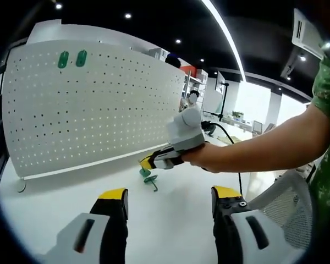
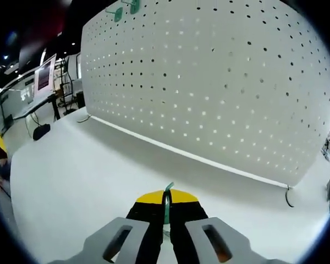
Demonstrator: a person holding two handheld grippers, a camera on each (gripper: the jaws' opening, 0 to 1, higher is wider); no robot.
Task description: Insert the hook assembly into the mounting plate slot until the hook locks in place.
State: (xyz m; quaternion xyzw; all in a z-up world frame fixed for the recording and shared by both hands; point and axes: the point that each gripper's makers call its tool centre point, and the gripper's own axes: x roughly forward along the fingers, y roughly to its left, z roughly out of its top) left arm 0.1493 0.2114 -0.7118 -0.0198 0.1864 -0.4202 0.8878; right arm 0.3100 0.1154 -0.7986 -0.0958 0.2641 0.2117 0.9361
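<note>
White desk (image 1: pixel 71 192) sat bare in front; a mesh chair (image 1: pixel 289 201) stood at its edge, ceiling lights (image 1: pixel 225 30) glowed overhead.

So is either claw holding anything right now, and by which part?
The right claw is shut on the green hook, pinching its thin upper end; the hook's base hangs below. The left claw is open and holds nothing.

The pegboard (image 1: pixel 93 104) is white, dotted with an even grid of small dark holes, and two green hooks (image 1: pixel 72 59) sit near its top; the table (image 1: pixel 165 220) under it is plain white. The left gripper (image 1: pixel 169 212) has black jaws with yellow tips and pale grey housings, and the right gripper (image 2: pixel 166 206) shows the same black, yellow and grey, its yellow tips closed on a thin green hook (image 2: pixel 166 201). A sleeve (image 1: pixel 327 82) carries a green camouflage pattern.
</note>
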